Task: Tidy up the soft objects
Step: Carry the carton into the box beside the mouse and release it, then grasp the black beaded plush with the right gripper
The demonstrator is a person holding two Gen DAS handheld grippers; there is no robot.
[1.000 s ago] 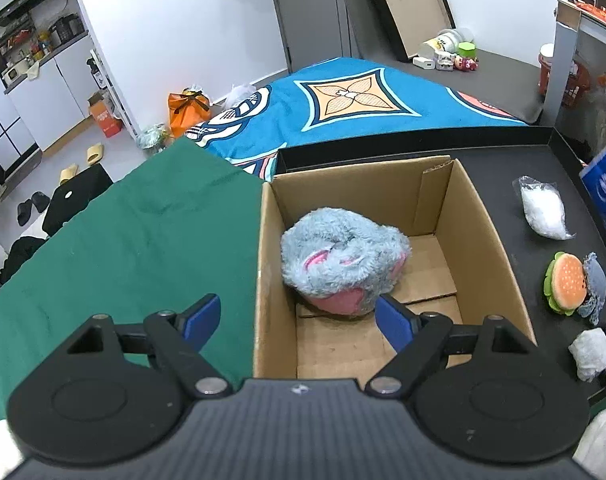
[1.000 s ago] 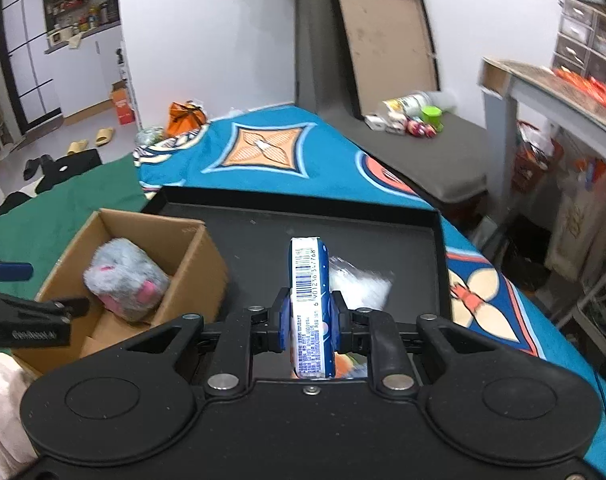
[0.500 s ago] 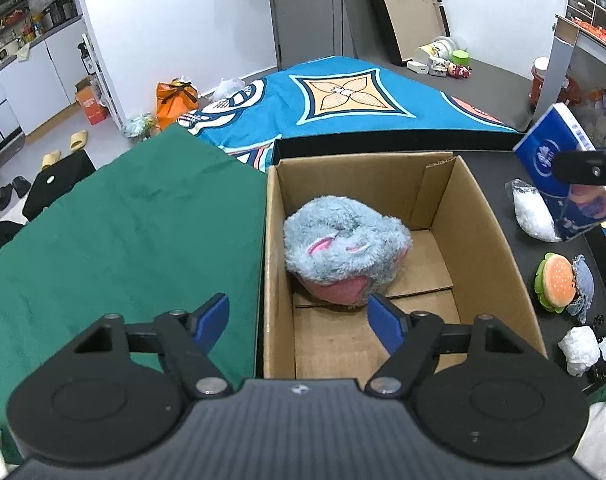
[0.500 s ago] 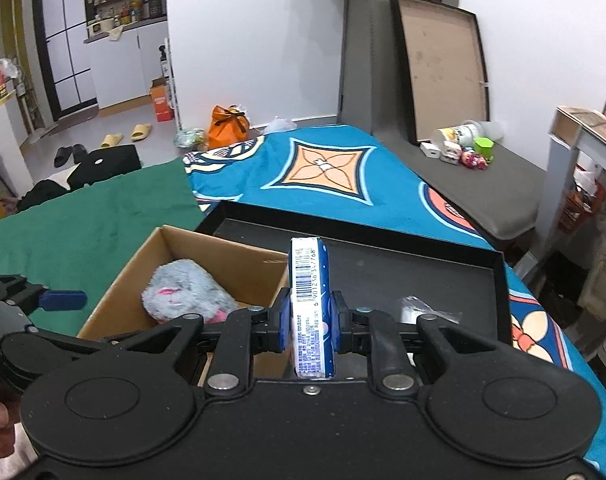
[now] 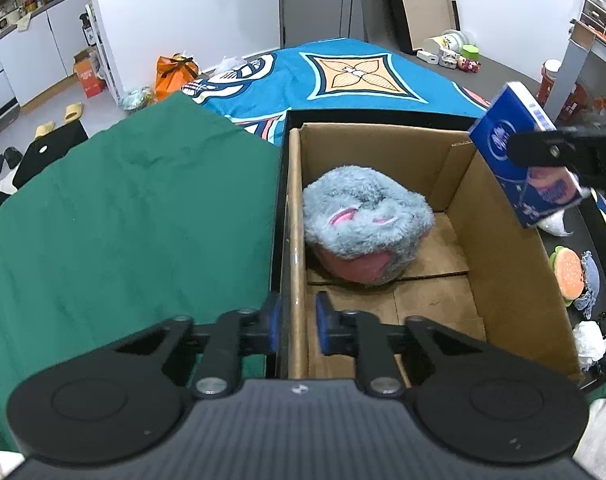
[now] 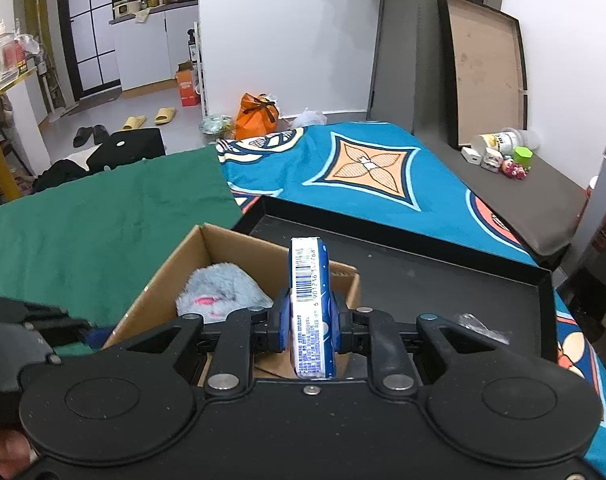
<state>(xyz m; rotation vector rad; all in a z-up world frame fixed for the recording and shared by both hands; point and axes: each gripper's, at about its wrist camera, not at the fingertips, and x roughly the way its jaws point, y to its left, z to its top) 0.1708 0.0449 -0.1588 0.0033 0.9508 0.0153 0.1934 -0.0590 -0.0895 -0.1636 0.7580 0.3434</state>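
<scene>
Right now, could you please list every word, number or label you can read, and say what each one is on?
"6 901236 34?768": barcode digits on the narrow edge of the tissue pack held in the right tongs; the digit marked ? is unclear.
Small print below that barcode: too small to read.
Oval logo on the pack's blue face, left wrist view: blurred.
Print on the orange carton on the floor: too small to read.
</scene>
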